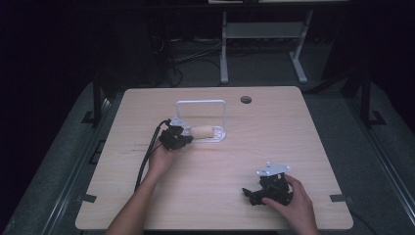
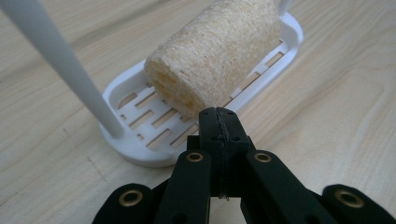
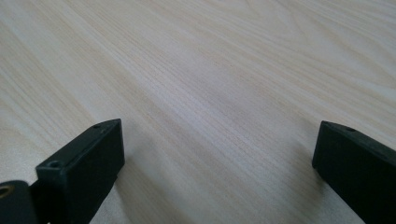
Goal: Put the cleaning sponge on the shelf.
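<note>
The loofah roll (image 2: pixel 219 51) beyond the left gripper (image 2: pixel 218 114) is cut off by the top edge. Its far end stays hidden. The white post (image 2: pixel 65 70) beside it also runs out of frame.

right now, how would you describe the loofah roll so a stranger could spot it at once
Start at the wooden table and find the white slotted tray with a tall white wire handle, left of the middle. The loofah roll lies on its side along that tray, just past the left gripper, whose jaws are shut. It is the one tan, rough, fibrous cylinder among smooth white plastic and black grippers.
</note>
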Tool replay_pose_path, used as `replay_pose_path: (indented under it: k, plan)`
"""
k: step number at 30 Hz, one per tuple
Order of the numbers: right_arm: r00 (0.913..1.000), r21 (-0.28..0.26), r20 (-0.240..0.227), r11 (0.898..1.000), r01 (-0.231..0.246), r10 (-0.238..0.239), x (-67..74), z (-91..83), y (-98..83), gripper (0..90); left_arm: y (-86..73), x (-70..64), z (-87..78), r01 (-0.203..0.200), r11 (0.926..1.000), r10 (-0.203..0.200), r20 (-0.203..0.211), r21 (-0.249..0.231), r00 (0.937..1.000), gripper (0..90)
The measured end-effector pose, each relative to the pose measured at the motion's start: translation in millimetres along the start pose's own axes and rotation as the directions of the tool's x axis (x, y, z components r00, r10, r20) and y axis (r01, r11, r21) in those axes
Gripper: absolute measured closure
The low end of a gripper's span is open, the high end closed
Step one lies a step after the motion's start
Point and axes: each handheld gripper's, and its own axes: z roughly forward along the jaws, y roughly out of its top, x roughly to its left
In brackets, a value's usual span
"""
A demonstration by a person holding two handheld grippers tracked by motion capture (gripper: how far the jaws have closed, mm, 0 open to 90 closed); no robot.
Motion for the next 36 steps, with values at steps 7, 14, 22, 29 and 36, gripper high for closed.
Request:
replay_pose_path:
  k: [7, 14, 22, 29, 36]
  plan:
    - [1.0000, -0.001, 0.001, 1.000, 0.001, -0.001, -0.1, 0.0, 0.0, 1.8, -1.4, -0.9, -2.8, 0.003, 0.9999, -0.004, 0.010, 0.011, 0.9999, 90.0]
    - [1.0000, 0.000, -0.001, 1.000, 0.000, 0.000, -0.2, 0.2, 0.2, 1.8, -7.0, -3.6, -16.0, 0.025, 0.9996, -0.024, 0.039, -0.012, 0.9990, 90.0]
    - [1.0000, 0.001, -0.001, 1.000, 0.001, -0.001, -0.4, 0.3, 0.4, 1.8, -16.8, -4.9, -35.7, 0.035, 0.9984, -0.032, 0.047, -0.046, 0.9984, 70.7]
    - [1.0000, 0.001, -0.001, 1.000, 0.001, -0.001, -0.4, 0.3, 0.4, 1.8, -25.9, -9.5, -50.7, 0.037, 0.9980, -0.034, 0.047, -0.052, 0.9983, 44.8]
    - [1.0000, 0.001, -0.001, 1.000, 0.001, -0.001, -0.4, 0.3, 0.4, 1.8, -37.6, -16.0, -63.3, 0.026, 0.9977, -0.025, 0.014, -0.062, 0.9996, 29.2]
